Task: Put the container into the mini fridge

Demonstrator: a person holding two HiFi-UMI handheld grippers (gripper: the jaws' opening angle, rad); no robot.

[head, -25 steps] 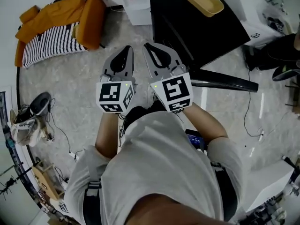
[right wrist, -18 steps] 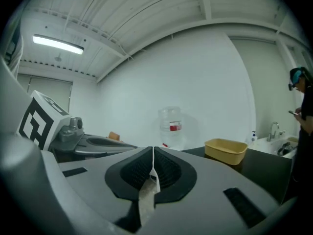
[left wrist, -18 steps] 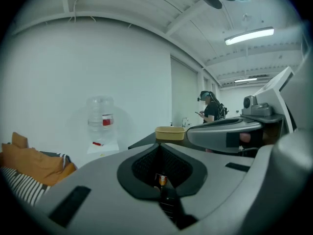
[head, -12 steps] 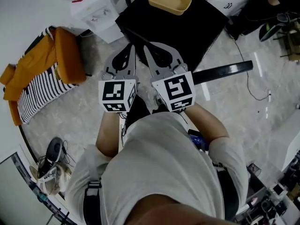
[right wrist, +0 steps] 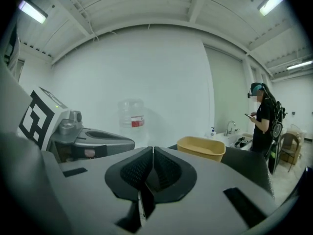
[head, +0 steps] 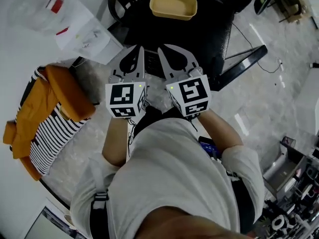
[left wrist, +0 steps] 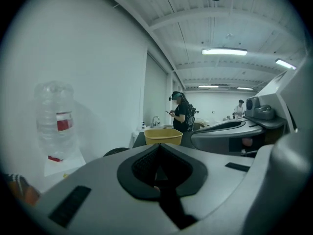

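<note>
A yellow tub-shaped container rests on top of a black mini fridge, straight ahead of both grippers. In the left gripper view the container shows just beyond the jaw tips, and in the right gripper view the container lies ahead, slightly right. My left gripper and right gripper are held side by side at waist height, a short way in front of the fridge. Both are shut with nothing between the jaws. The left gripper and right gripper have their pads pressed together.
A large water bottle stands on a white box at the left. An orange and striped cushion lies on the floor at lower left. A black door-like slab juts from the fridge's right side. A person stands farther back.
The whole view has swung round: the fridge and yellow container moved from the upper right to straight ahead. Both grippers stayed shut and side by side.
</note>
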